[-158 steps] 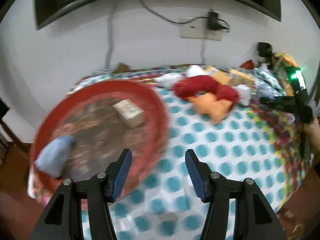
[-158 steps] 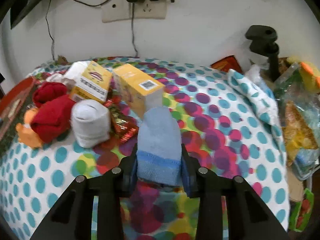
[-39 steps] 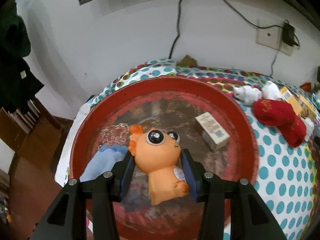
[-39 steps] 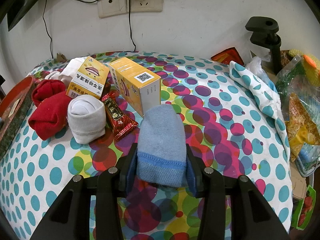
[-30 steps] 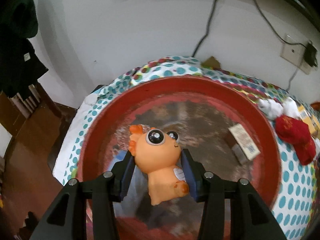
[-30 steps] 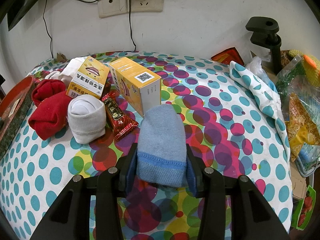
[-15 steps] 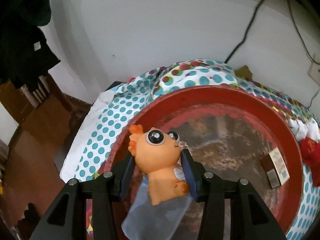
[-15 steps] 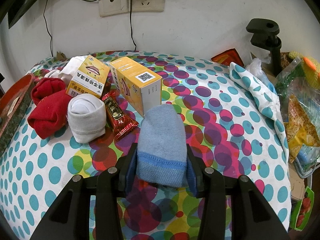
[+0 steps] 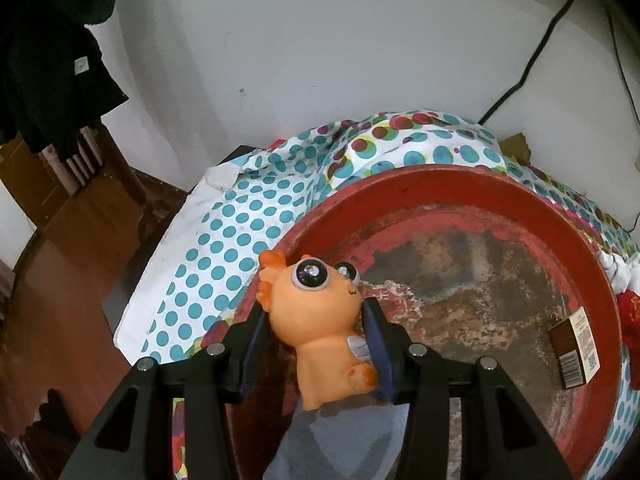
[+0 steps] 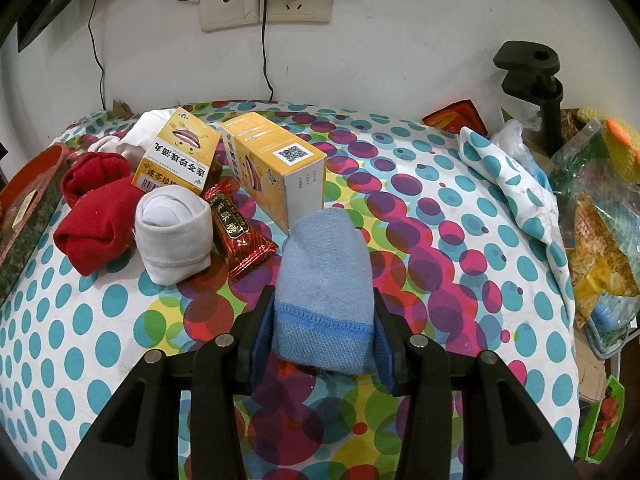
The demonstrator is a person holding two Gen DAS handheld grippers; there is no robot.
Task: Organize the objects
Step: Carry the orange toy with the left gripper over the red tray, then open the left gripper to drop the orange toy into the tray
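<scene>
My left gripper [image 9: 316, 340] is shut on an orange big-eyed toy [image 9: 320, 316] and holds it over the near left part of the round red tray [image 9: 460, 188]. A light blue sock [image 9: 340, 440] lies in the tray under the toy, and a small brown box [image 9: 574, 352] lies at its right side. My right gripper [image 10: 320, 344] is shut on a folded light blue sock [image 10: 324, 280] above the dotted tablecloth [image 10: 440, 240].
On the cloth ahead of the right gripper lie a red sock [image 10: 96, 208], a rolled white sock [image 10: 174, 232], a red candy wrapper [image 10: 236, 232] and two yellow boxes [image 10: 276, 168]. Plastic bags [image 10: 596, 216] and a black clamp [image 10: 532, 80] stand at the right. The table's left edge drops to a wooden floor [image 9: 60, 280].
My left gripper has carried the orange toy leftward over the tray, toward its near left rim. The right gripper still holds the blue sock in the same place.
</scene>
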